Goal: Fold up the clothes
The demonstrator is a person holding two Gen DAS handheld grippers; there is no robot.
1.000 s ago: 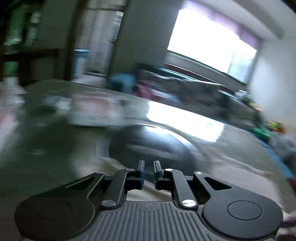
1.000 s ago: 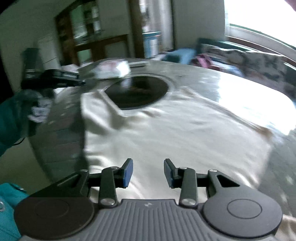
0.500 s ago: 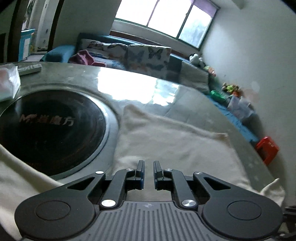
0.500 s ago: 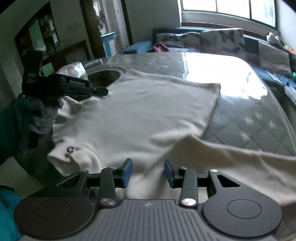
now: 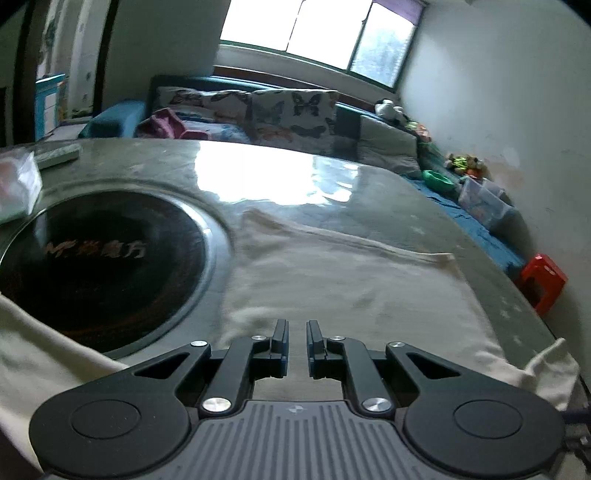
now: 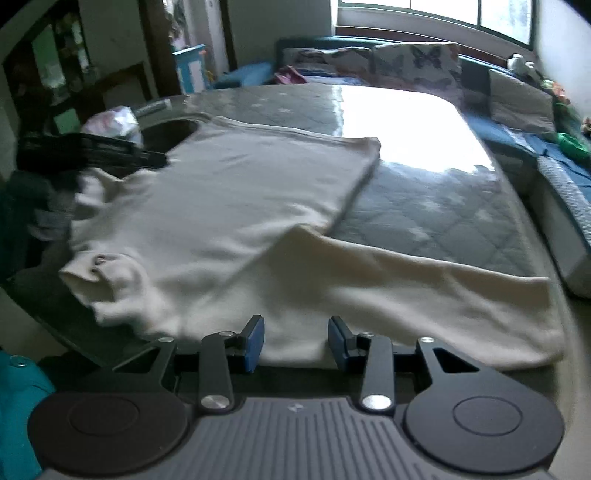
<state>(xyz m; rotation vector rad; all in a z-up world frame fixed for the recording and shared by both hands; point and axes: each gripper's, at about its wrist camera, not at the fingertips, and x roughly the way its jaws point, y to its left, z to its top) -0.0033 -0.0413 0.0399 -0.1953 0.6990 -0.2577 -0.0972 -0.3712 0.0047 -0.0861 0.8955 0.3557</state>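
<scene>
1. Left wrist view: the left claw (image 5: pixel 296 341) tilts down over the cream sweater (image 5: pixel 343 280), jaws nearly together, gripping nothing. A round black glass plate (image 5: pixel 99 258) bears blurred lettering.
2. Right wrist view: the right claw (image 6: pixel 296 341), jaws apart and empty, hovers at the tabletop's (image 6: pixel 436 206) near edge over the soft knit sweater (image 6: pixel 236 206).

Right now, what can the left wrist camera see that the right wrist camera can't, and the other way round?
Only the left wrist view shows the whole dark round cooktop with its writing, and a red stool by the wall. Only the right wrist view shows the other gripper, the sweater's buttoned collar and its long sleeve. Both show the cream sweater spread on the shiny table, the butterfly cushions and the window.
</scene>
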